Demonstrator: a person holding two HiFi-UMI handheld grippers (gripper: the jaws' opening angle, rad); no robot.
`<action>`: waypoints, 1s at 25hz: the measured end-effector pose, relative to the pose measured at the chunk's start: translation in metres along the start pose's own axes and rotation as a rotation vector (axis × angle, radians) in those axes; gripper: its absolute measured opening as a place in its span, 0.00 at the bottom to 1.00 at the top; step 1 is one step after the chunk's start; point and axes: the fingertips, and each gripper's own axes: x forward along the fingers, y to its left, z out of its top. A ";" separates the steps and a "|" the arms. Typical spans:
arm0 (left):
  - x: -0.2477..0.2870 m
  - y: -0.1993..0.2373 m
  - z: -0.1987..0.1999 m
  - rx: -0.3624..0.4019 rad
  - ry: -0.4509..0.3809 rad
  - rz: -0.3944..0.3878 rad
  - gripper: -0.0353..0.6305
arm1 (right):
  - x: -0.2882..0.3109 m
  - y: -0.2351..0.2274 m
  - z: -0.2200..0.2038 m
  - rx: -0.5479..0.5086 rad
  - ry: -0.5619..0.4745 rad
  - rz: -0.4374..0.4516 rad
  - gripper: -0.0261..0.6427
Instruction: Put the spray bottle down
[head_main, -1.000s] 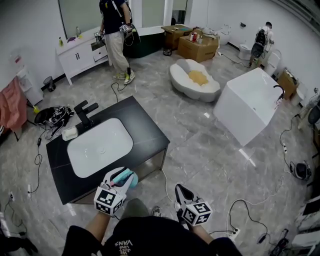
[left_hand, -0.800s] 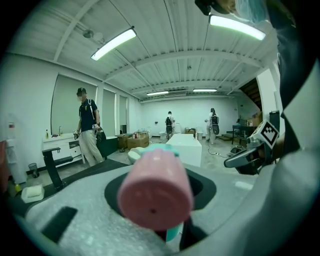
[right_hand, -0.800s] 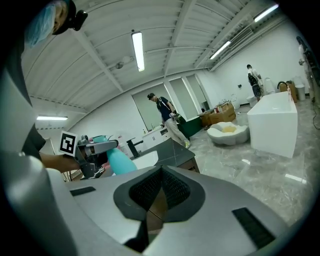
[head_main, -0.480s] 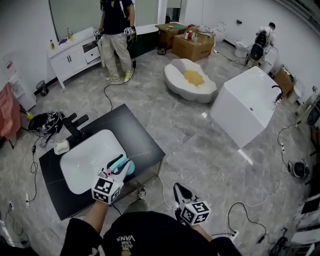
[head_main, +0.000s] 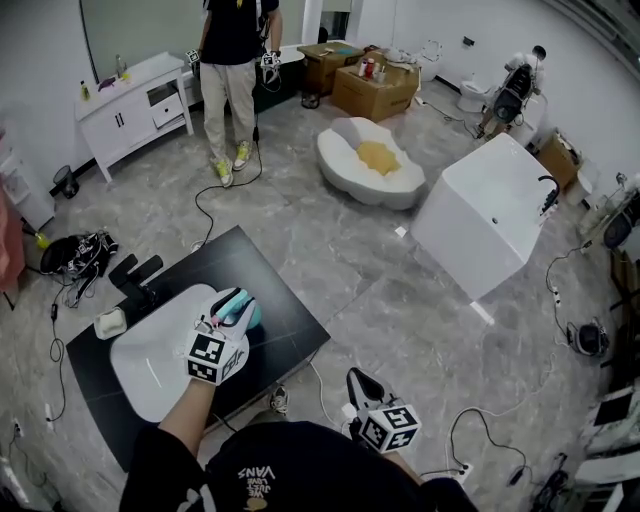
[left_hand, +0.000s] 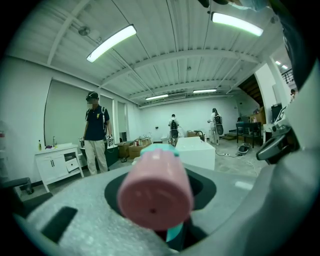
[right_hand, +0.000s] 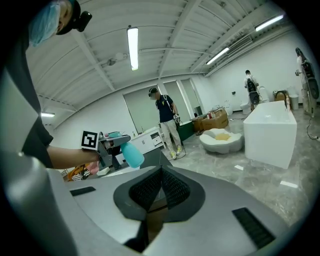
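A teal spray bottle (head_main: 247, 316) with a pink head is clamped in my left gripper (head_main: 233, 310), which is shut on it. In the head view it hangs over the black counter (head_main: 275, 290), at the right rim of the white basin (head_main: 150, 350). In the left gripper view the pink head (left_hand: 155, 192) fills the space between the jaws. The right gripper view shows the bottle (right_hand: 131, 155) hanging nozzle-up from the left gripper (right_hand: 107, 145). My right gripper (head_main: 359, 380) stays low near my body, off the counter, its pads (right_hand: 172, 189) shut together on nothing.
A black faucet (head_main: 135, 275) and a small white dish (head_main: 108, 323) stand at the counter's far left. Beyond are a white bathtub (head_main: 480, 215), an oval white tub (head_main: 370, 160), a standing person (head_main: 235, 60), a white cabinet (head_main: 130, 100), boxes (head_main: 375, 85) and floor cables.
My left gripper has carried the bottle forward, from the counter's near edge to over the counter beside the basin. The right gripper keeps its place in the picture.
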 end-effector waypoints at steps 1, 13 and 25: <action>0.007 0.008 0.000 -0.004 -0.002 0.003 0.27 | 0.004 -0.001 0.002 -0.002 0.004 -0.006 0.04; 0.076 0.081 -0.014 -0.054 0.006 0.033 0.27 | 0.037 -0.012 0.011 -0.012 0.045 -0.063 0.04; 0.116 0.102 -0.051 -0.112 0.090 0.038 0.27 | 0.045 -0.017 0.012 0.008 0.059 -0.106 0.04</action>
